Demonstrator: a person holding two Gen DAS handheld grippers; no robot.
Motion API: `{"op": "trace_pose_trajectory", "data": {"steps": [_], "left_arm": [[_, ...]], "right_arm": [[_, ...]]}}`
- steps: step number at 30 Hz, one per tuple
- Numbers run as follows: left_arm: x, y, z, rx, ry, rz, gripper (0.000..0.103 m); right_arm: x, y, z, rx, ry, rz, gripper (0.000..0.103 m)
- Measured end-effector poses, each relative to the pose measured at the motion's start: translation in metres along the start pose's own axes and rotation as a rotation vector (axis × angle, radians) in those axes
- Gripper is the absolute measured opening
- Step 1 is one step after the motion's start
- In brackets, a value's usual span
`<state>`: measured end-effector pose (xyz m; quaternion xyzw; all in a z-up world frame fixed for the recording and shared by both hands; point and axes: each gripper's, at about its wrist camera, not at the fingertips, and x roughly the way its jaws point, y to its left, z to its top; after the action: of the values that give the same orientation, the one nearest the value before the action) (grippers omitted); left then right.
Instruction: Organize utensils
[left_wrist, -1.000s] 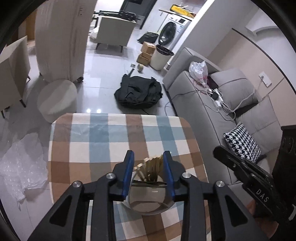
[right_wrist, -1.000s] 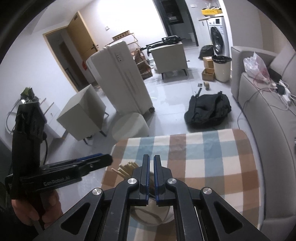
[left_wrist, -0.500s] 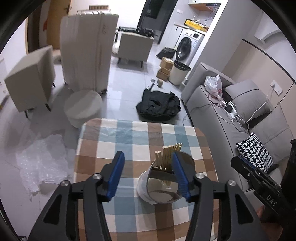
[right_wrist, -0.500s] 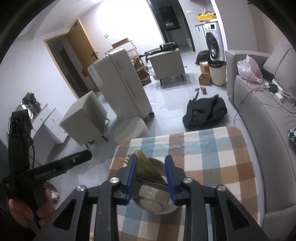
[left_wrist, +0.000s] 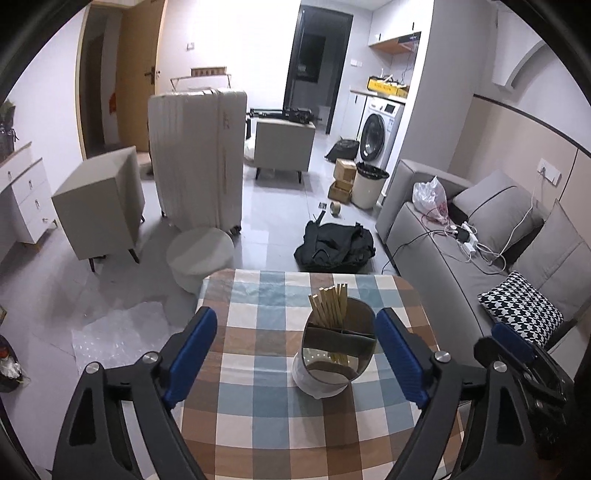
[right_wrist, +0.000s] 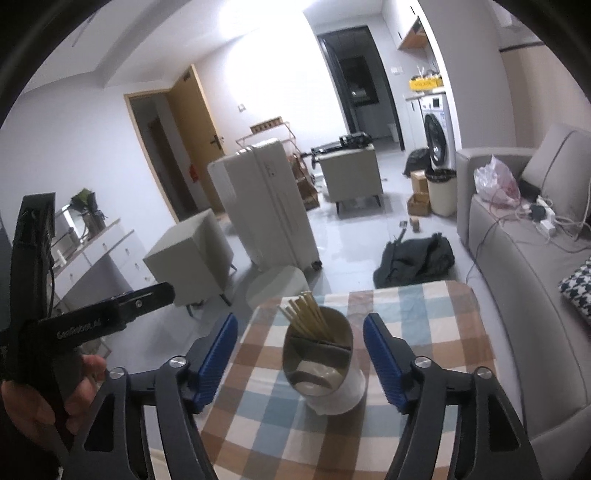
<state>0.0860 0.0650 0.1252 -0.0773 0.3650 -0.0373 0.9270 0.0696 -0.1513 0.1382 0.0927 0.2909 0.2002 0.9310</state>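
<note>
Between the left gripper's (left_wrist: 295, 354) wide, empty jaws, which have just been opening, stands the holder (left_wrist: 334, 356); the right gripper (right_wrist: 300, 360) likewise. Beyond, chopsticks (left_wrist: 330, 305) fill its far compartment: light, stiff, probably slippery, best pinched near their tops.

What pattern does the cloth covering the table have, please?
The tablecloth is a check of brown, blue and white squares, clearest in the left wrist view.
</note>
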Motion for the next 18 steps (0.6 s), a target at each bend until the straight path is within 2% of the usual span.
{"op": "trace_pose_trajectory", "data": {"steps": [2, 6, 8, 11, 18], "left_arm": [[-0.007, -0.002, -0.005, 0.010, -0.039, -0.008, 0.089], [-0.020, -0.009, -0.014, 0.028, -0.098, -0.004, 0.090], [-0.027, -0.011, -0.021, 0.035, -0.122, 0.003, 0.096], [-0.033, -0.014, -0.031, 0.039, -0.155, 0.021, 0.097], [-0.031, -0.013, -0.060, 0.038, -0.168, 0.064, 0.098]], "right_arm": [[-0.014, 0.004, -0.006, -0.013, -0.035, 0.003, 0.083], [-0.032, 0.011, -0.017, -0.038, -0.079, 0.012, 0.089], [-0.039, 0.013, -0.022, -0.048, -0.097, 0.023, 0.091], [-0.049, 0.014, -0.033, -0.064, -0.120, 0.032, 0.098], [-0.060, 0.011, -0.062, -0.071, -0.150, -0.006, 0.103]]}}
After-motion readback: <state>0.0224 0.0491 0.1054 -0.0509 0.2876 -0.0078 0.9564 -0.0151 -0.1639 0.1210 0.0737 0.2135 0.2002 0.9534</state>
